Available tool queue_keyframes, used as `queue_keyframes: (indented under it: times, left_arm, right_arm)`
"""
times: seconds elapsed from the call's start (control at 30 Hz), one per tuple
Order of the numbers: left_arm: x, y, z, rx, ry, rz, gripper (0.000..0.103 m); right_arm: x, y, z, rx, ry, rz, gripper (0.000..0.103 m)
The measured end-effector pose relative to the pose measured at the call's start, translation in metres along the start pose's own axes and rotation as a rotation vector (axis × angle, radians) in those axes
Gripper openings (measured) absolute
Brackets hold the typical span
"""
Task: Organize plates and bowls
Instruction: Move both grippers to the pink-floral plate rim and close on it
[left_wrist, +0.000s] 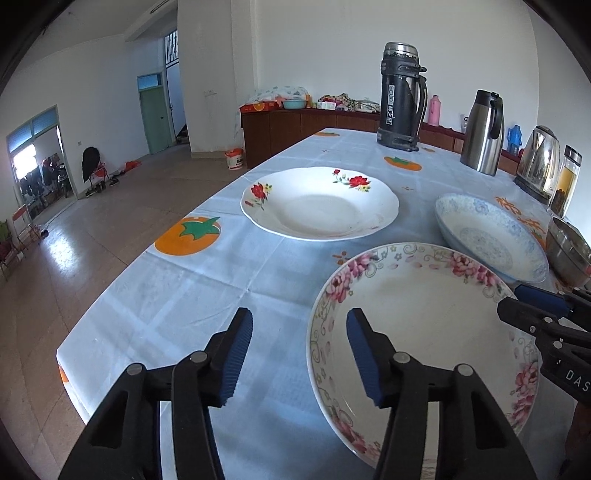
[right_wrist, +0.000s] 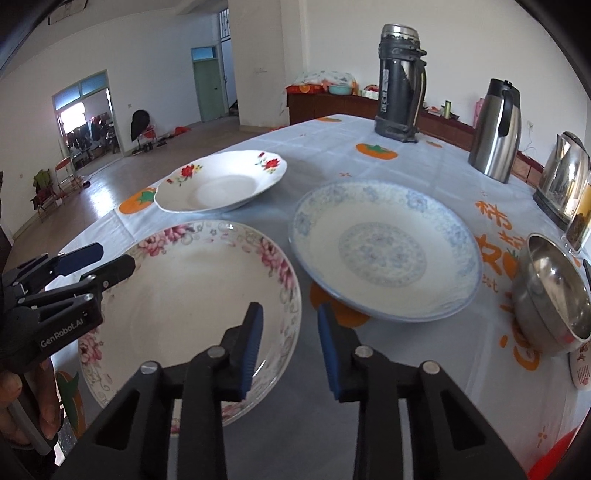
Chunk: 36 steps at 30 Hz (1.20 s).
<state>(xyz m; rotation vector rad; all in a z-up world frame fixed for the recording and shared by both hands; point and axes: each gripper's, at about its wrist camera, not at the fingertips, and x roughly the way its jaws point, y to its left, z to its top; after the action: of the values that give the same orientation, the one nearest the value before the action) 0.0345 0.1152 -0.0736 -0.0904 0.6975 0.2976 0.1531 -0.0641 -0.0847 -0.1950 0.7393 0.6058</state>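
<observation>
Nothing stacked yet: 3 plates and a steel bowl (right_wrist: 550, 295) sit apart on the bench (left_wrist: 221, 288). My left gripper (left_wrist: 299, 356) and right gripper (right_wrist: 290, 352) straddle opposite rims of the pink-flowered plate (right_wrist: 192, 295), fingers part-open, gripping nothing yet.

Three plates (right_wrist: 192, 291) on table (right_wrist: 369, 155); bowl (right_wrist: 550, 295) rightmost.

Bare tablecloth (left_wrist: 207, 295) lies open along the table's left edge, beside the pink-flowered plate (left_wrist: 417, 332). Toward the right edge, the blue-patterned plate (right_wrist: 384, 251), steel bowl (right_wrist: 550, 295) and kettle (right_wrist: 561, 177) crowd the way. The tall flask (left_wrist: 400, 96) stands at the far end.
</observation>
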Motion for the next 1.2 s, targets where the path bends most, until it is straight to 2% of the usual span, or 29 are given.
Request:
queue_keyframes:
  times: [0.4, 0.47, 0.53, 0.63, 0.87, 0.9, 1.2]
  left_arm:
    - [0.013, -0.004, -0.004, 0.013, 0.055, -0.015, 0.056]
    - [0.014, -0.006, -0.004, 0.02, 0.054, -0.014, 0.056]
    - [0.013, -0.007, -0.005, 0.025, 0.05, -0.012, 0.056]
    - [0.012, -0.008, -0.005, 0.031, 0.041, -0.022, 0.046]
    - [0.01, -0.013, -0.007, 0.052, 0.027, -0.037, 0.03]
    - [0.01, -0.014, -0.007, 0.057, 0.025, -0.041, 0.027]
    - [0.008, -0.017, -0.008, 0.063, 0.01, -0.015, 0.027]
  right_arm:
    - [0.012, -0.004, -0.001, 0.023, 0.06, 0.056, 0.029]
    - [0.014, -0.006, 0.0, 0.035, 0.069, 0.068, 0.023]
    - [0.013, -0.008, -0.001, 0.042, 0.069, 0.079, 0.021]
    - [0.012, -0.008, -0.001, 0.048, 0.064, 0.072, 0.021]
    - [0.005, 0.004, -0.001, -0.013, 0.034, -0.018, 0.021]
    - [0.005, 0.006, -0.001, -0.022, 0.034, -0.024, 0.016]
    - [0.002, 0.01, -0.001, -0.047, 0.018, -0.059, 0.013]
